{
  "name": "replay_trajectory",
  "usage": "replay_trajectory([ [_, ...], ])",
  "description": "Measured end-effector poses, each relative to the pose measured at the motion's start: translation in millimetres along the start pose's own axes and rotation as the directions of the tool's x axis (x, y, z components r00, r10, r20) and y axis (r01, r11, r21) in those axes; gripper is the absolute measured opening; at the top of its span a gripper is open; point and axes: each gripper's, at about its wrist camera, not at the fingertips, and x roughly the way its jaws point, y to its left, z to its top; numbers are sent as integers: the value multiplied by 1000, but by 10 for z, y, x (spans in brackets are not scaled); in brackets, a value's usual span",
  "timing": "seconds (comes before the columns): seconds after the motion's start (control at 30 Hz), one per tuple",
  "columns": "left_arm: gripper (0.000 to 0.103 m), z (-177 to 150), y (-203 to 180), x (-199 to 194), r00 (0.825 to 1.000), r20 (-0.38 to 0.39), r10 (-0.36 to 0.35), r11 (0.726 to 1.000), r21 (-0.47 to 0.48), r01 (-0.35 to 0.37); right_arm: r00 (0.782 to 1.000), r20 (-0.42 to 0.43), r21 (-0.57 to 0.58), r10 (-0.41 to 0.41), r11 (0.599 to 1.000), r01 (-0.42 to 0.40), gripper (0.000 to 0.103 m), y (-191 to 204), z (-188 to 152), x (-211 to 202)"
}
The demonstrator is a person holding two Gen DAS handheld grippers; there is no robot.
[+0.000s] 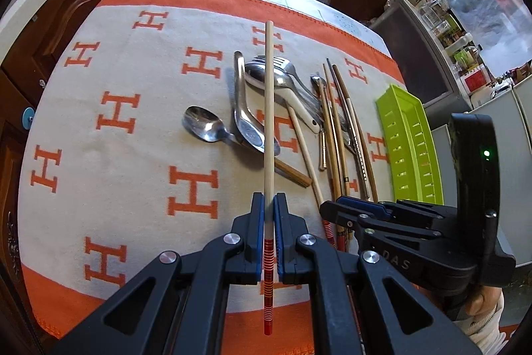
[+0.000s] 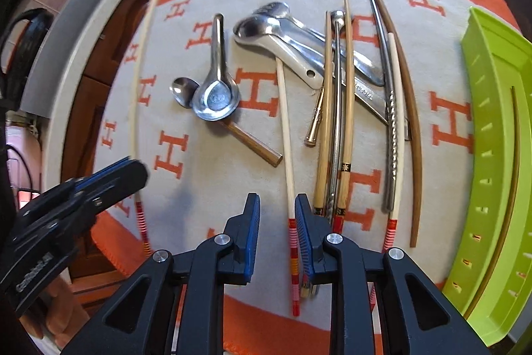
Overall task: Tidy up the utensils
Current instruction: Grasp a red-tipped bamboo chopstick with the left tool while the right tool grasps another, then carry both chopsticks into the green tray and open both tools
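Left gripper [image 1: 269,205]: jaws clamped on pale chopstick [image 1: 268,108], frame centre. Right gripper [image 2: 277,208]: jaws wide over another chopstick [image 2: 286,135]. Green tray [image 2: 495,155], right edge.

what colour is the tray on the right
Lime green tray, clearest in the right wrist view.

Right gripper [image 2: 277,215] open over red-banded chopstick [image 2: 286,135], green tray [image 2: 492,135] beside
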Motion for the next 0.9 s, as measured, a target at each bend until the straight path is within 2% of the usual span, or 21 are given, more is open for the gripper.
replay_trajectory([
  [0.2,4,-43,109,30,1000,-7,-14,1000,-23,14,996,-46,-25,-72,997,71,21,51,57,250],
  [0.3,4,-50,133,33,1000,-7,-19,999,-27,18,993,-33,-56,-112,992,110,20,128,67,304],
  [0.37,4,-53,136,37,1000,-9,-21,999,-29,21,990,-22,-67,-140,988,139,15,173,69,336],
  [0.43,4,-62,134,39,1000,-10,-21,999,-30,21,986,-8,-81,-169,983,168,6,226,61,370],
  [0.47,4,-67,135,41,1000,-11,-22,999,-30,21,985,4,-79,-171,982,171,6,227,52,377],
  [0.73,4,-98,97,20,1000,-9,-18,1000,-26,18,994,18,-79,-108,991,109,5,203,-132,201],
  [0.9,4,-134,33,10,1000,-10,-15,1000,-16,15,1000,19,-58,-21,998,22,5,121,-294,-11],
])
